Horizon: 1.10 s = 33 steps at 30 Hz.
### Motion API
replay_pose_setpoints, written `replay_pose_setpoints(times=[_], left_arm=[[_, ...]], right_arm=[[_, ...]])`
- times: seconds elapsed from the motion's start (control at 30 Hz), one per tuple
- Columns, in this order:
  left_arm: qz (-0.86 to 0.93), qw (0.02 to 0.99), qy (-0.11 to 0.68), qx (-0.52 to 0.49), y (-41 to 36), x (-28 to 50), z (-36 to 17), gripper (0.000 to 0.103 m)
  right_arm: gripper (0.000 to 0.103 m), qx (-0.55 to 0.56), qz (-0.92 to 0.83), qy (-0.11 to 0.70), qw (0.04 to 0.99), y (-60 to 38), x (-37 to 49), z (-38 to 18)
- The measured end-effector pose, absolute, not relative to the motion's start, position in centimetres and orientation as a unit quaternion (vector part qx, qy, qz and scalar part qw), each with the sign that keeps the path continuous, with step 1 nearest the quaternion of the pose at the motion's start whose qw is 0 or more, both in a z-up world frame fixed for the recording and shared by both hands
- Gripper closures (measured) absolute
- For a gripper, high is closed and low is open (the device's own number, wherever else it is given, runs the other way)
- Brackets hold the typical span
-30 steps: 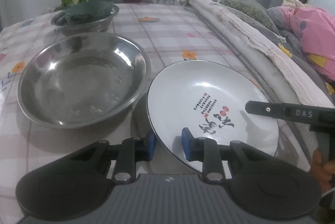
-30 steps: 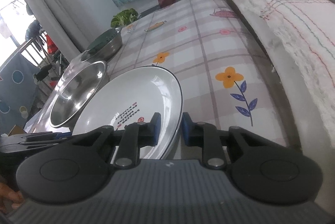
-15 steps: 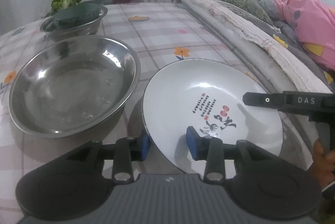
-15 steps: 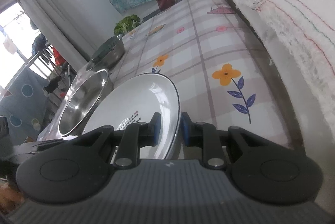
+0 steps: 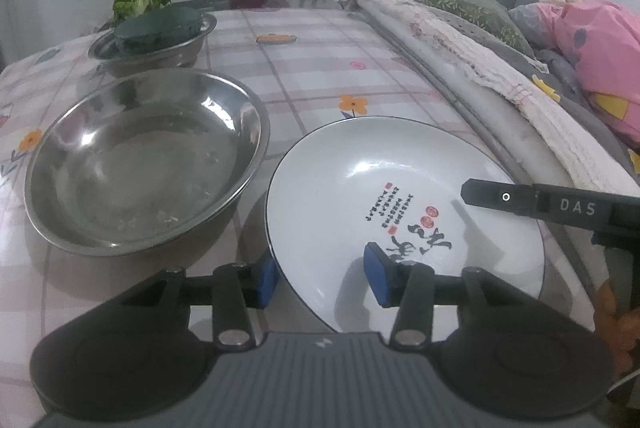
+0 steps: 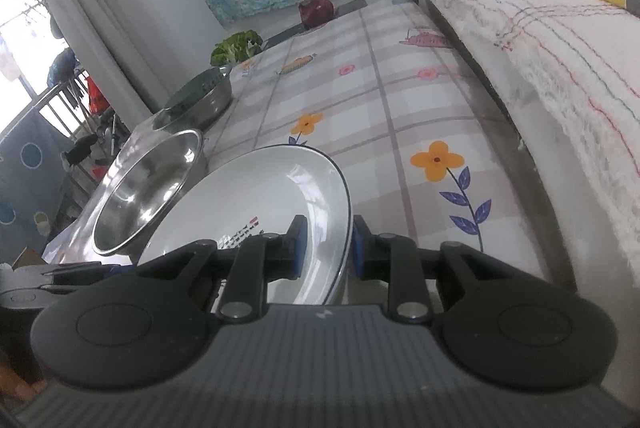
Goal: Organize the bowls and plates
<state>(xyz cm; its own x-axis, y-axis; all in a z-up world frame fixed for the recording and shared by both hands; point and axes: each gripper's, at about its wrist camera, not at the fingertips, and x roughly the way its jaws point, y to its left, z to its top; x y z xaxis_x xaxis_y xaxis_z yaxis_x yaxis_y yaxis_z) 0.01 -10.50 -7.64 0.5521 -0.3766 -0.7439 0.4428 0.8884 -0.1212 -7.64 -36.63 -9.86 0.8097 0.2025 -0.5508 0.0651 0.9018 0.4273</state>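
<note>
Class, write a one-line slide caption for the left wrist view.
Left gripper straddles the white plate's near rim, jaws open, beside a steel bowl on the tablecloth.
</note>
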Motion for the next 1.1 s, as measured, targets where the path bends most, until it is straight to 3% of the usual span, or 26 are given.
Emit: replay_pose_setpoints(times=[1.1], left_arm=[[-0.216,0.904,0.368,-0.041,-6.5,1.2,-2.2,0.059]], right_arm=[[0.080,0.204,0.045,0.259,0.943,-34.2,-7.0,-2.6]])
